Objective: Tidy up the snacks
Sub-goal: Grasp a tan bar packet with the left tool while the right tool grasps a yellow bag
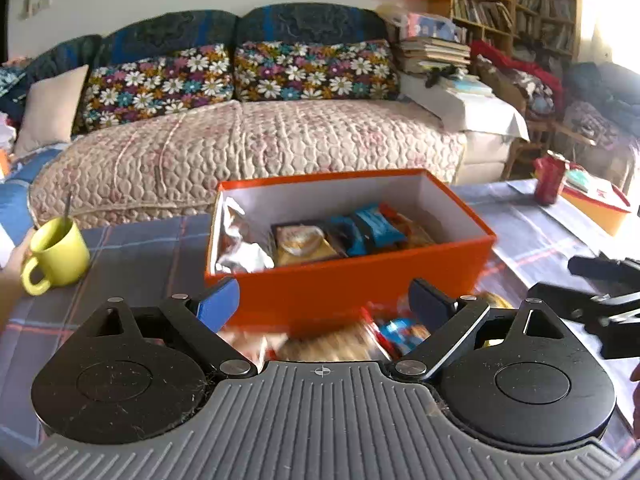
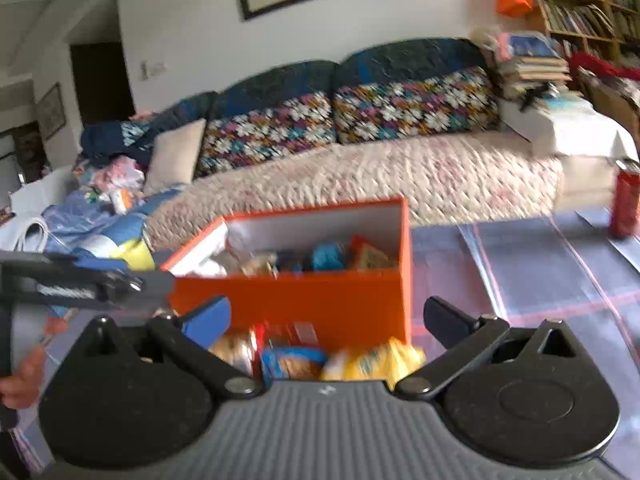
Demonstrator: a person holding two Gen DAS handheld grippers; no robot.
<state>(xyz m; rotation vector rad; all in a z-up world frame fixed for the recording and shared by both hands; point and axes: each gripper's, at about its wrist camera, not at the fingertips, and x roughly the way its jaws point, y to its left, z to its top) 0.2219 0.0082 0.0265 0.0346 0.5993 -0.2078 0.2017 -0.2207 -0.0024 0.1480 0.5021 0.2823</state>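
The counter (image 1: 140, 256) under its checked cloth carries one orange cardboard box (image 1: 348, 280), lid off, long axis running across both views, its near wall facing the tongs. Inside it lie at least four packets: a silver foil bag (image 1: 240, 240) at the left end, a brown-and-tan packet (image 1: 304, 244), a blue packet (image 1: 376, 228) and an orange one at the right; blur makes a firmer count unsafe

The loose snacks (image 2: 316, 356) lie in a heap on the counter just before the box's near wall, between that wall and both pairs of tongs. In the right wrist view I make out roughly four: a bread-coloured one, a red one, a blue-edged one and a yellow one (image 2: 376, 360)

The left tongs (image 1: 324, 304) stand spread with nothing between the pads, and the heap sits straight ahead and below. The right tongs (image 2: 328, 320) are spread wider, likewise empty, and look the nearer to the yellow packet

One yellow-green mug (image 1: 56, 256) with a spoon stands left of the box; one red can (image 1: 550, 180) stands well apart to the right
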